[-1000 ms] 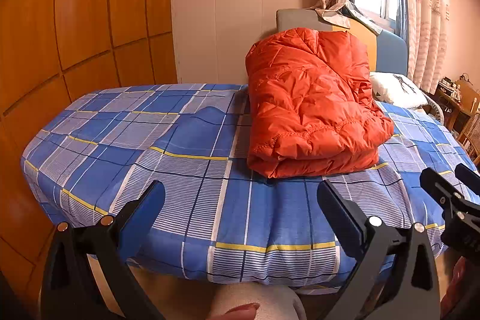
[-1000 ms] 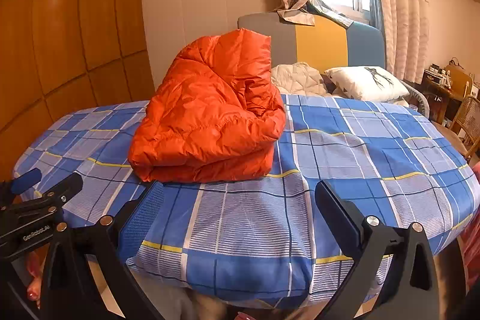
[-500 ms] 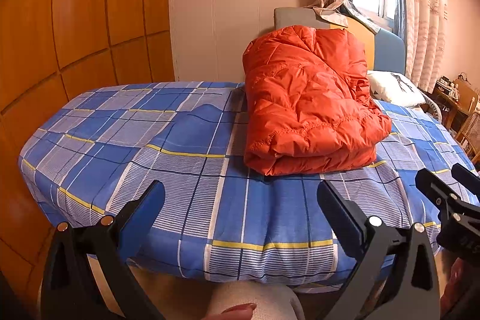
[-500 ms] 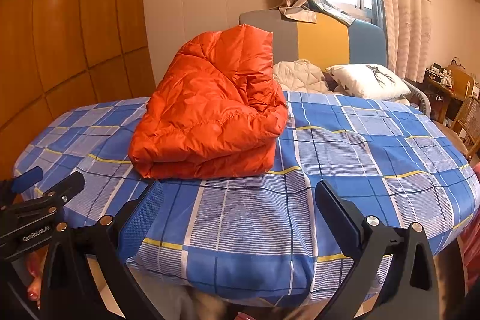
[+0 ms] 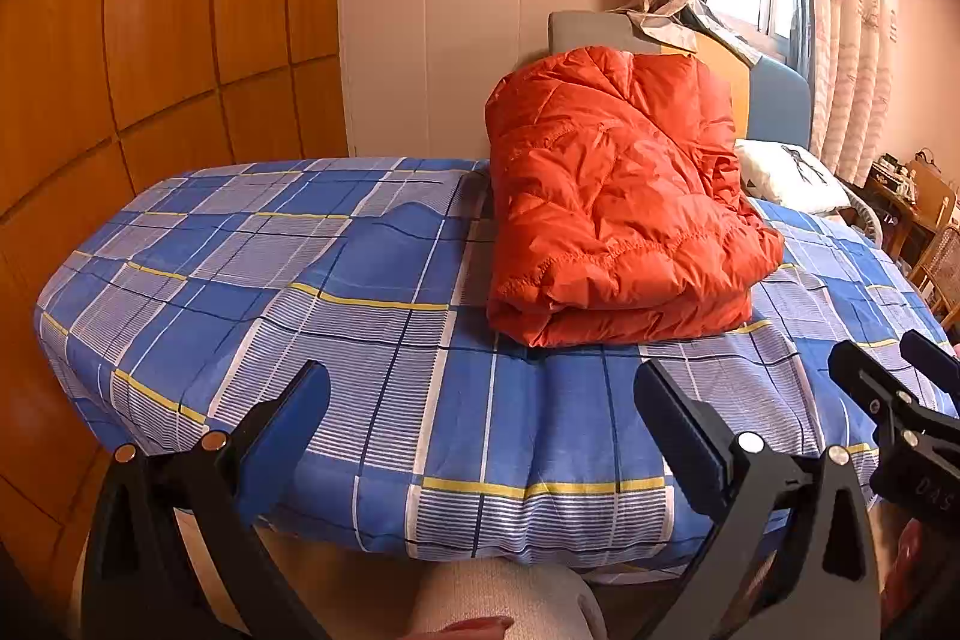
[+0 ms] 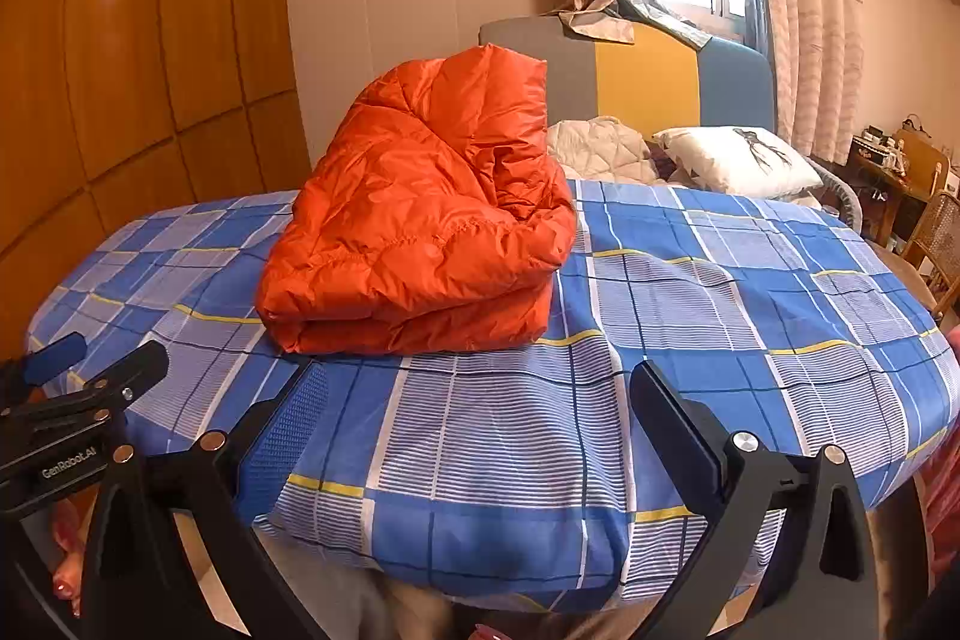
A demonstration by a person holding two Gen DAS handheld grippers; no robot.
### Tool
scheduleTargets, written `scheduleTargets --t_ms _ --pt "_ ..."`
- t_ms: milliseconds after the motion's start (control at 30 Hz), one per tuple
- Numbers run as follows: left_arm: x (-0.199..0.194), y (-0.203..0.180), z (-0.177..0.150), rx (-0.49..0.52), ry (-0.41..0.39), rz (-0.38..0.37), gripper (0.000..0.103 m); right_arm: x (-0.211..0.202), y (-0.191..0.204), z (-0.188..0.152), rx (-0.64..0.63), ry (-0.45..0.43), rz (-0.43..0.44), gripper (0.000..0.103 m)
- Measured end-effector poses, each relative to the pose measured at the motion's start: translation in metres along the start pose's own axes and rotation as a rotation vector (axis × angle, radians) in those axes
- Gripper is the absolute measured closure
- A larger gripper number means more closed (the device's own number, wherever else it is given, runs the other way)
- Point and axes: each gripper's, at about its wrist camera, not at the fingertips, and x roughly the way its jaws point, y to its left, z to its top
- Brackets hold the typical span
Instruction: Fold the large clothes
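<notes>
An orange puffy jacket [image 5: 612, 214] lies folded in a thick bundle on the blue plaid bed [image 5: 300, 280]; it also shows in the right wrist view [image 6: 420, 232]. My left gripper [image 5: 480, 400] is open and empty, held back over the bed's near edge, well short of the jacket. My right gripper [image 6: 477, 394] is open and empty too, just in front of the jacket's near fold. The right gripper shows at the right edge of the left wrist view [image 5: 900, 400], and the left gripper at the left edge of the right wrist view [image 6: 78, 376].
A wooden wardrobe [image 5: 120, 40] stands to the left. A padded headboard [image 6: 648, 76], a white pillow [image 6: 732, 160] and a cream quilt [image 6: 600, 148] are at the far end. Curtains [image 6: 798, 10] and a window are behind. A desk and chair [image 6: 918, 196] are at the right.
Both grippers have risen and tilted slightly, so the bed and jacket sit a little lower in view. The jacket has not moved and both grippers stay open.
</notes>
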Motion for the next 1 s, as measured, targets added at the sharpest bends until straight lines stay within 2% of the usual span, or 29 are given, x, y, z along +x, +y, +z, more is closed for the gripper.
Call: scheduleTargets --t_ms 1000 --pt "0.0025 -0.0027 -0.0037 0.001 0.023 0.003 0.002 0.0035 0.0 -0.0011 0.006 0.019 0.002 0.003"
